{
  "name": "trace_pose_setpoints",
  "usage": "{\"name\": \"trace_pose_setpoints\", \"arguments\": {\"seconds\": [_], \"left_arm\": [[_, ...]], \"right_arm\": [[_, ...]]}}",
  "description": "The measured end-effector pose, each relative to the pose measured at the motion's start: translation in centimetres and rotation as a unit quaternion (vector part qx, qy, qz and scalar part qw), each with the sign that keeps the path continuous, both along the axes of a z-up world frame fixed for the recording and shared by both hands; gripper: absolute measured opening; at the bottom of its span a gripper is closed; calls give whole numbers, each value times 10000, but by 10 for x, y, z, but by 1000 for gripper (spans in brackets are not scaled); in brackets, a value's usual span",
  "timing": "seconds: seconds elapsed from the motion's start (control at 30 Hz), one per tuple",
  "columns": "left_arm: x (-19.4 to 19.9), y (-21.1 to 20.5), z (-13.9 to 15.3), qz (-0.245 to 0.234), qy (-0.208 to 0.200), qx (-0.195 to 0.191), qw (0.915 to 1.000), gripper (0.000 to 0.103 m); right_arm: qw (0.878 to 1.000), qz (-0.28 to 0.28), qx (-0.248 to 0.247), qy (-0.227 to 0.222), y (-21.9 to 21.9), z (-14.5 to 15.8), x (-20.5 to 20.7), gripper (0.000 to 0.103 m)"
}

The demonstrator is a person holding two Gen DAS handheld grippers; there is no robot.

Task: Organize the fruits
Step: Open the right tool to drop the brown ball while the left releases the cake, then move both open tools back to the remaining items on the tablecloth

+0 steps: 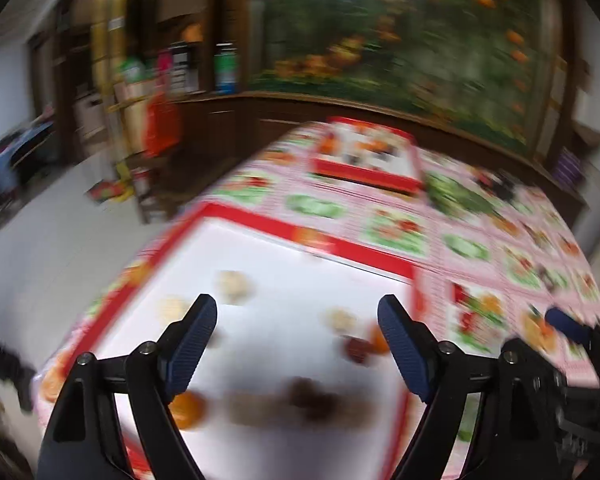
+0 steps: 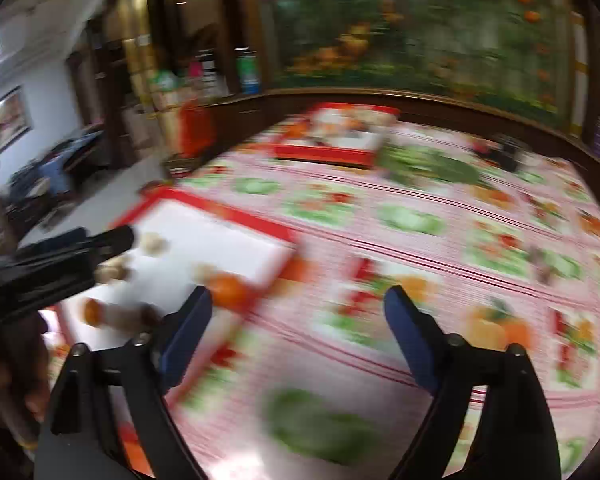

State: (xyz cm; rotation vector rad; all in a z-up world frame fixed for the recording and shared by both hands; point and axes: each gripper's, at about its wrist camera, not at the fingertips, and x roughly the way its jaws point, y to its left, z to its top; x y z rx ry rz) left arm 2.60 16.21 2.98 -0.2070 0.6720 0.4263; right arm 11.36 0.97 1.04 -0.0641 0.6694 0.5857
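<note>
Both views are motion-blurred. A white tray with a red rim (image 1: 260, 224) lies near me on the table. Loose fruits are scattered on it: pale round ones (image 1: 234, 284), a dark red one (image 1: 356, 350), an orange one (image 1: 186, 410) and a dark brown clump (image 1: 312, 398). My left gripper (image 1: 298, 322) hovers open over this tray, nothing between its fingers. My right gripper (image 2: 298, 312) is open over the tablecloth, right of the same tray (image 2: 220, 210); an orange fruit (image 2: 228, 290) sits beside its left finger. The left gripper (image 2: 96, 246) shows at that view's left edge.
A second red-rimmed tray (image 1: 364, 176) with sorted fruits sits at the table's far end, also seen as the far tray (image 2: 328, 154). The table wears a pink fruit-print cloth (image 2: 420, 264). A dark object (image 2: 504, 158) lies far right. A wooden cabinet and a landscape mural stand behind; floor lies left.
</note>
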Motion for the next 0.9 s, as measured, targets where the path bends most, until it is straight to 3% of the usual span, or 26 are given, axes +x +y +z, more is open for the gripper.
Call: {"name": "trace_pose_setpoints", "arguments": {"seconds": [0.07,0.17,0.3,0.63,0.73,0.83,0.87,0.9], "left_arm": [[15,-28,-3,-421,64,-10,9991,83],[41,-69,-12,-980,216,-61,9949,83],[71,-109,-16,-1402,345,-47,9895,83],[118,-136,-34,-1490,567,-148,9871,83],[131,-139,-38,-1429,582,-198,9878,83],[141,-148,-38,-1484,576,-165,9871,83],[144,-152,-39,-1511,567,-126,9868,83],[147,-154,-39,-1517,566,-103,9867,83]], "right_arm": [[9991,-384,-163,35,-33,-9,12,103],[9951,-872,-221,412,-88,-25,39,103],[9886,-1441,-220,371,-137,-31,64,103],[9786,-1956,-312,550,-167,-53,149,102],[9768,-2029,-338,598,-166,-54,162,88],[9737,-2056,-493,843,-165,-65,176,50],[9722,-2087,-491,945,-167,-67,178,30],[9704,-2181,-521,896,-170,-66,177,23]]}}
